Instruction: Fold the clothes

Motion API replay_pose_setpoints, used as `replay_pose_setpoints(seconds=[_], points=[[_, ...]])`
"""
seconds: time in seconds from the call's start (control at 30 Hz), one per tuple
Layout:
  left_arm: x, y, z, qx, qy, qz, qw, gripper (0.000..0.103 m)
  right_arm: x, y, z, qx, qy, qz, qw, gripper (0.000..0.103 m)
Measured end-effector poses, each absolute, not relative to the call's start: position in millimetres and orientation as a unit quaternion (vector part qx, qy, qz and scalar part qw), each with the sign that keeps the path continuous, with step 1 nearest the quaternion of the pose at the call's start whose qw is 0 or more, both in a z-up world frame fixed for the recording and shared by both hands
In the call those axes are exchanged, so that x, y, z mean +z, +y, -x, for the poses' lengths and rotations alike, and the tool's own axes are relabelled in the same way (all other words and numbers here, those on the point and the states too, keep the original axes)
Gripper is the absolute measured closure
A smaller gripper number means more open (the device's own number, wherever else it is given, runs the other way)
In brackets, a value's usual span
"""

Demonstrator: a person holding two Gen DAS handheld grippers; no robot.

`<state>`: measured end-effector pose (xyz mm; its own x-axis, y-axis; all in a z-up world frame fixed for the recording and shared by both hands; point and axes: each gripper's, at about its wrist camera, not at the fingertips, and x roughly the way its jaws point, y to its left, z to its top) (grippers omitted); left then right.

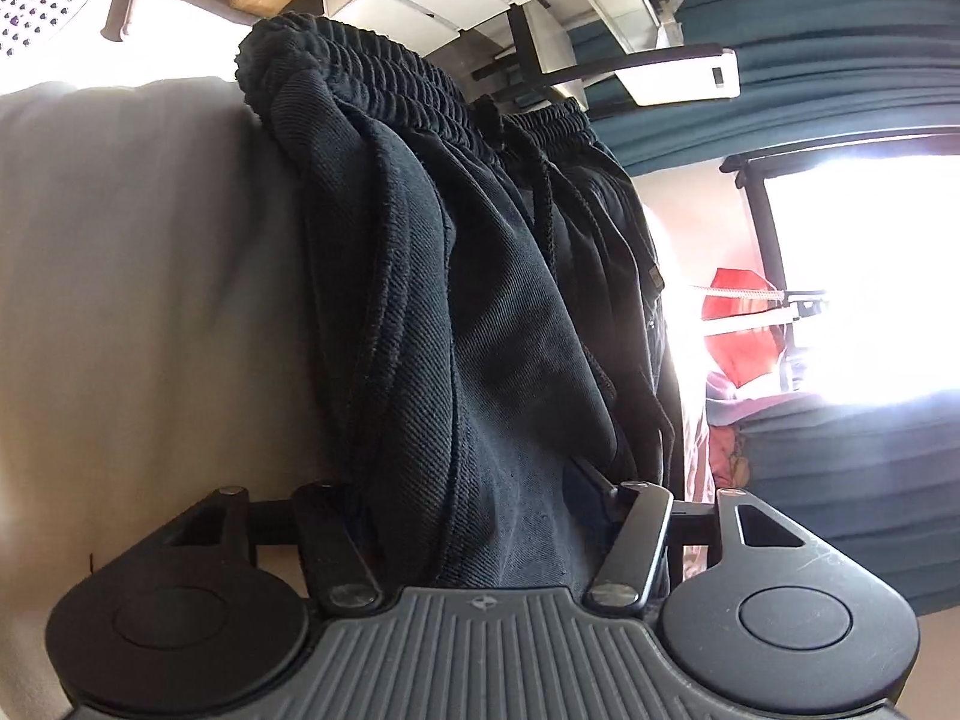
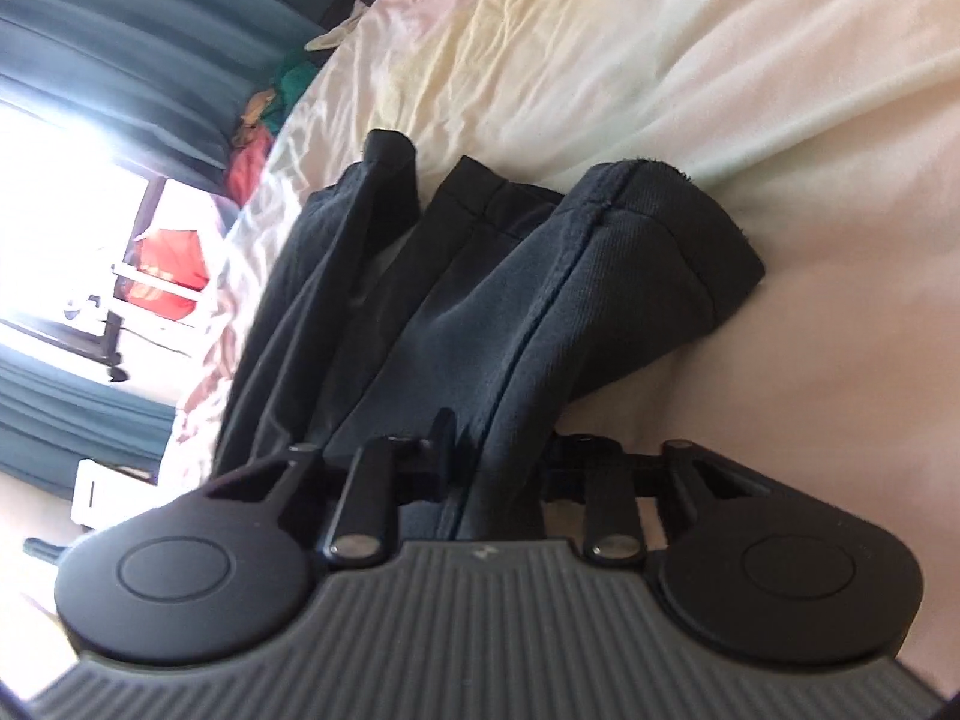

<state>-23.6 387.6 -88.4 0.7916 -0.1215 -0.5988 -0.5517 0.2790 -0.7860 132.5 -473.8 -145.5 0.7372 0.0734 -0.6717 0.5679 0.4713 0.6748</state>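
Both grippers are on the garment now: a pair of black sweatpants lying on the pale bedsheet. In the left wrist view the left gripper sits at the waist end, its jaws partly closed around a thick bunch of the black fabric, with the ribbed elastic waistband and its drawstring stretching away ahead. Whether the pads truly pinch there I can't say for sure, since the cloth hides them, but the fabric fills the gap. Over in the right wrist view, the right gripper has its jaws drawn narrow and clamped on the cloth near a leg seam, the two hemmed leg cuffs lying beyond it on the sheet. So how far along? The legs look gathered lengthwise, bunched rather than flat, and no neat crosswise fold shows yet. I'd judge this an early grab, with smoothing and the end-to-end folds left to do.
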Motion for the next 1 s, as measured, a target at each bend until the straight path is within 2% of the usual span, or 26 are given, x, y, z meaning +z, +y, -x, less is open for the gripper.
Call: replay_pose_setpoints(seconds=[0.03, 0.07, 0.13, 0.37, 0.5, 0.73, 0.83, 1.0], points=[[-86, 386, 20, 0.153, 0.301, 0.565, 0.753, 0.075, -144, -470, -132, -0.168, 0.321, -0.488, 0.794, 0.092], [-82, 384, 17, 0.161, 0.314, 0.543, 0.762, 0.083, -141, -465, -131, -0.177, 0.312, -0.484, 0.799, 0.093], [-76, 383, 14, 0.165, 0.323, 0.518, 0.775, 0.090, -130, -463, -124, -0.176, 0.291, -0.476, 0.811, 0.093], [-23, 387, 29, 0.125, 0.273, 0.509, 0.807, 0.093, -85, -461, -108, -0.161, 0.234, -0.461, 0.841, 0.094], [24, 390, 0, 0.110, 0.247, 0.498, 0.824, 0.094, -54, -461, -148, -0.154, 0.221, -0.456, 0.848, 0.094], [77, 378, -175, 0.130, 0.254, 0.422, 0.860, 0.093, -12, -450, -288, -0.162, 0.239, -0.393, 0.873, 0.094], [67, 375, -260, 0.149, 0.274, 0.386, 0.868, 0.093, -18, -441, -356, -0.174, 0.264, -0.355, 0.880, 0.094], [15, 369, -384, 0.170, 0.329, 0.346, 0.862, 0.093, -58, -424, -448, -0.201, 0.307, -0.292, 0.883, 0.094]])
